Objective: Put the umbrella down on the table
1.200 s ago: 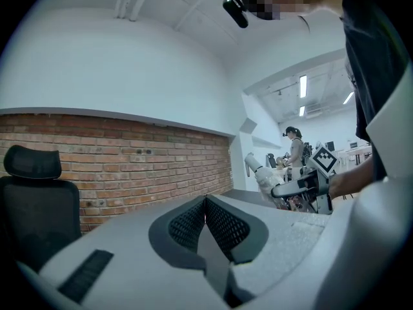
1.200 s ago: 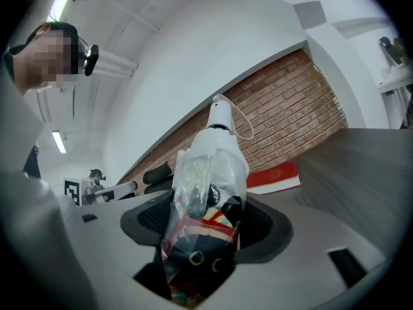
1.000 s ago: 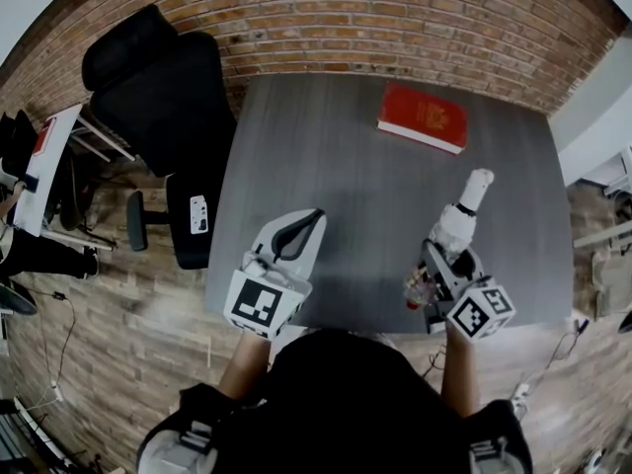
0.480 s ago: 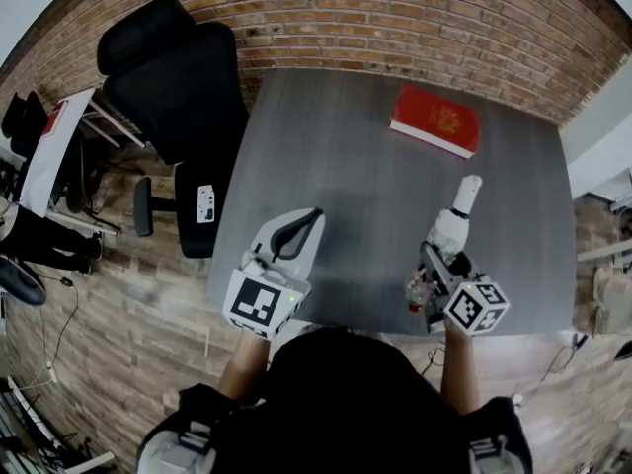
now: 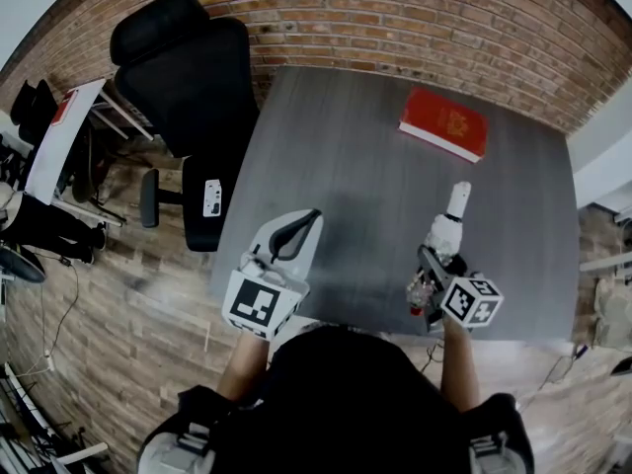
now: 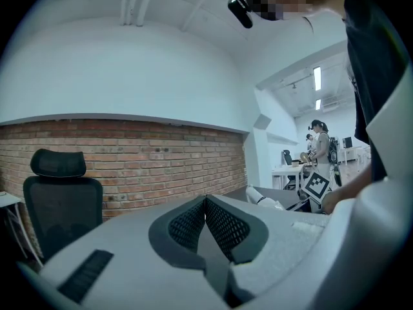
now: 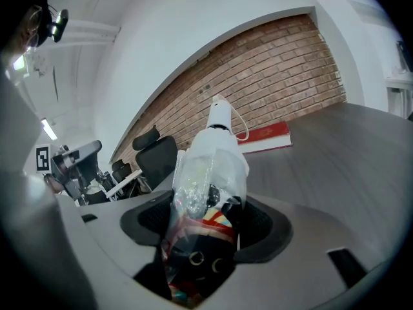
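Observation:
The folded umbrella [image 5: 446,231] has a white handle and a clear plastic sleeve over its dark, colourful fabric. It sticks out forward from my right gripper [image 5: 433,267], over the front right part of the grey table [image 5: 346,166]. In the right gripper view the umbrella [image 7: 216,154] fills the space between the jaws, and the right gripper [image 7: 206,219] is shut on its lower end. My left gripper [image 5: 311,220] hovers at the table's front left edge. Seen in its own view, the left gripper [image 6: 205,200] is shut with nothing in it.
A red book [image 5: 444,124] lies at the table's far right, near the brick wall, also visible as the book [image 7: 264,137]. A black office chair [image 5: 188,77] stands off the table's left side. Desks and people are in the room behind.
My right gripper has sunk toward the table with the umbrella still in it, and the handle has tipped lower. The left gripper has hardly shifted.

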